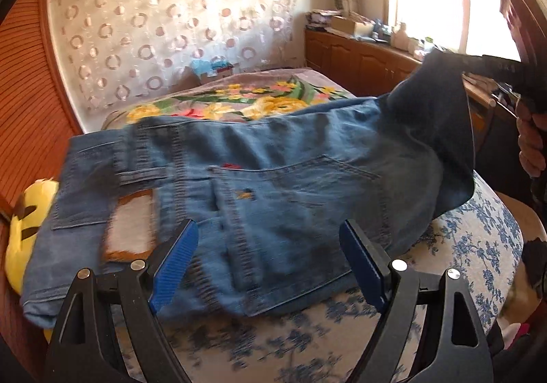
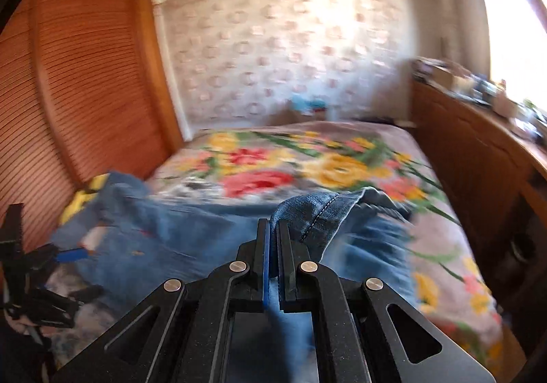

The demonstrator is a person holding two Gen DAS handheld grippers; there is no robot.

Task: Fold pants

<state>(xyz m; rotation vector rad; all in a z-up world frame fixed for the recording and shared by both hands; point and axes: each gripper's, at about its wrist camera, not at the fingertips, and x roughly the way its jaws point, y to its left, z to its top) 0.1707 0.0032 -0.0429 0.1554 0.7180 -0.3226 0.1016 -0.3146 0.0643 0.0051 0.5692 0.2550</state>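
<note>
Blue denim pants (image 1: 266,177) lie across the bed, waistband and leather patch at the left, back pockets facing up. My left gripper (image 1: 270,229) hovers open just above the seat of the pants, its blue pads wide apart with nothing pinched. My right gripper (image 2: 272,229) is shut on a fold of the pants' denim (image 2: 318,212), lifted off the bed. In the left wrist view that lifted part of the pants (image 1: 441,99) hangs from the right gripper (image 1: 458,58) at the upper right. In the right wrist view the left gripper (image 2: 65,256) shows at the far left.
The bed carries a flowered blanket (image 2: 307,171) and a blue-print sheet (image 1: 471,242). A yellow plush toy (image 1: 24,222) lies by the louvred wooden wardrobe (image 2: 85,75) on the left. A wooden cabinet (image 2: 478,157) with clutter runs along the right under the window.
</note>
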